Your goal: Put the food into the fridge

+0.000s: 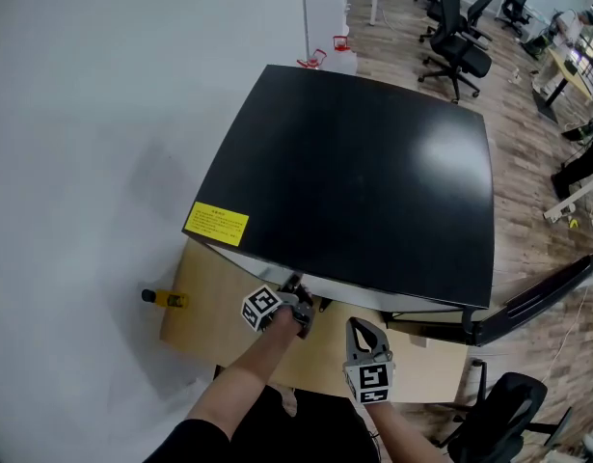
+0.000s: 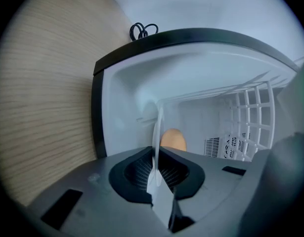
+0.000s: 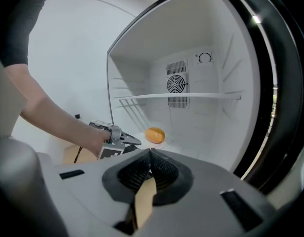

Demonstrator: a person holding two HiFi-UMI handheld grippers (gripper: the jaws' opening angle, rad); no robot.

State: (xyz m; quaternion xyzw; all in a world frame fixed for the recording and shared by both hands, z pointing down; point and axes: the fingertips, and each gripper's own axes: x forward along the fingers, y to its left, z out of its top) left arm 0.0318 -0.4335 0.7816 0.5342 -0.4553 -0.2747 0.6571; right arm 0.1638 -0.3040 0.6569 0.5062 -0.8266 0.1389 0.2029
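An orange-brown bun lies on a thin white plate on the floor of the open fridge. My left gripper reaches into the fridge at the plate's near edge. In the left gripper view the jaws are shut on the plate's rim, seen edge-on, with the bun just beyond. My right gripper hangs in front of the fridge opening. Its jaws are shut with nothing between them.
The fridge door stands open to the right. Inside are a white shelf and a wire rack. The fridge stands on a wooden cabinet by a white wall, with a yellow bottle at its left. Office chairs stand farther back.
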